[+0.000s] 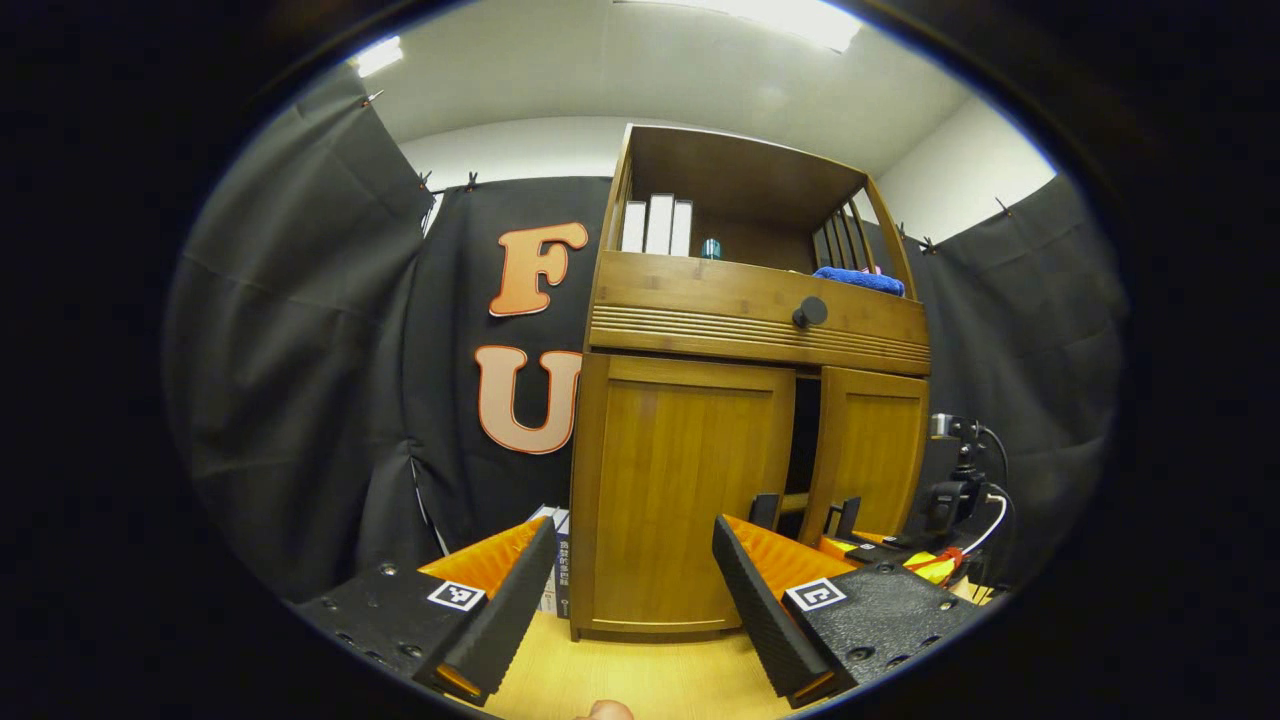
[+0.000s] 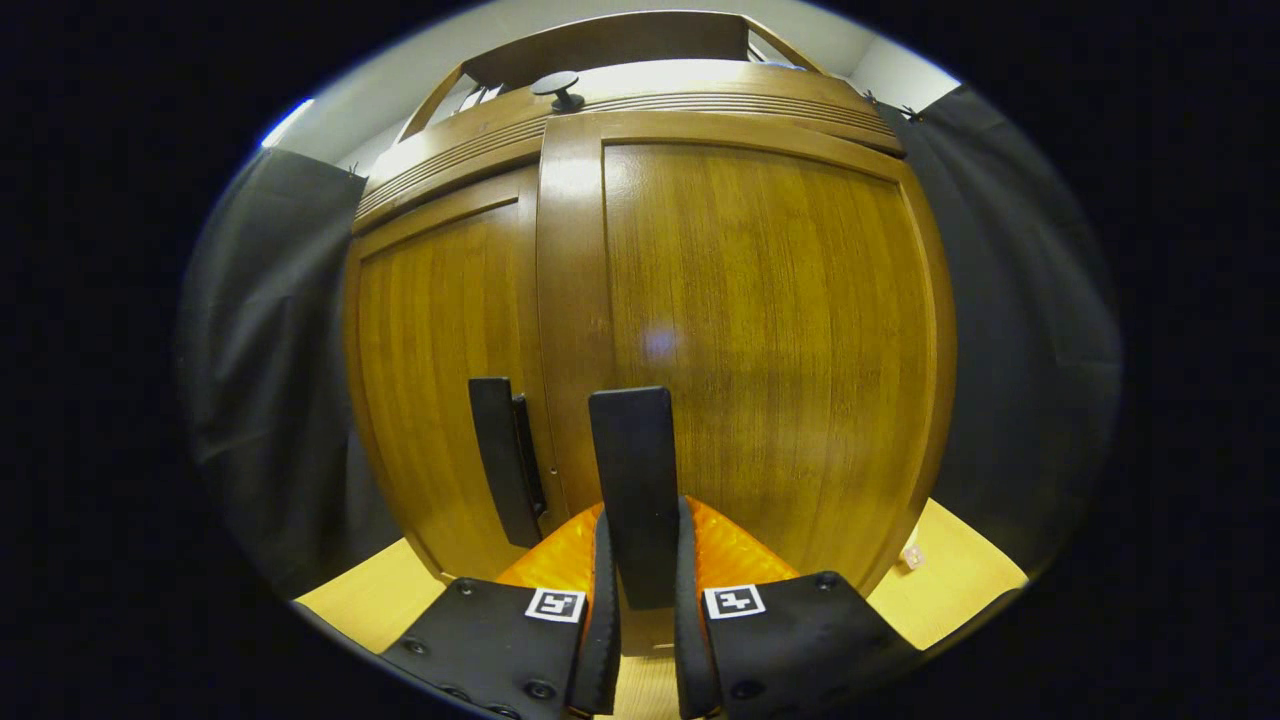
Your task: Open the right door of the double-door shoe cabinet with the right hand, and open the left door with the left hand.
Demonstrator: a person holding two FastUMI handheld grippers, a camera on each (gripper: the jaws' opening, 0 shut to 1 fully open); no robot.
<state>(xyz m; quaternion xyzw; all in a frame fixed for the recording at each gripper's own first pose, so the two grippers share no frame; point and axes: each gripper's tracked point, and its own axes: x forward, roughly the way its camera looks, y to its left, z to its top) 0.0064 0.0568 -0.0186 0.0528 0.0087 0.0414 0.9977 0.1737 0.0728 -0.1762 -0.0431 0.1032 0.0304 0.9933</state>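
Shoe cabinet (image 1: pixel 750 420) stands ahead of both grippers. Right gripper (image 2: pixel 640 560) has its jaws clenched on the right door handle (image 2: pixel 632 470), the right door (image 1: pixel 865 450) ajar; a skewed pull might slip off. Left gripper (image 1: pixel 635 600) is released, left door (image 1: pixel 690 490) beyond. Right gripper view reveals the left door handle (image 2: pixel 505 455).

Right door (image 1: pixel 868 450) stands ajar, a dark gap (image 1: pixel 803 440) beside the left door (image 1: pixel 685 490) at 12 o'clock. Left tongs (image 1: pixel 635 610) hang spread with bare floor (image 1: pixel 640 670) ahead. At 3 o'clock, camera stand (image 1: pixel 960 480) and cables crowd the side. Right tongs (image 2: pixel 645 620) clamp the right door's handle (image 2: pixel 632 490); left door's handle (image 2: pixel 505 460) sits free at 10 o'clock.
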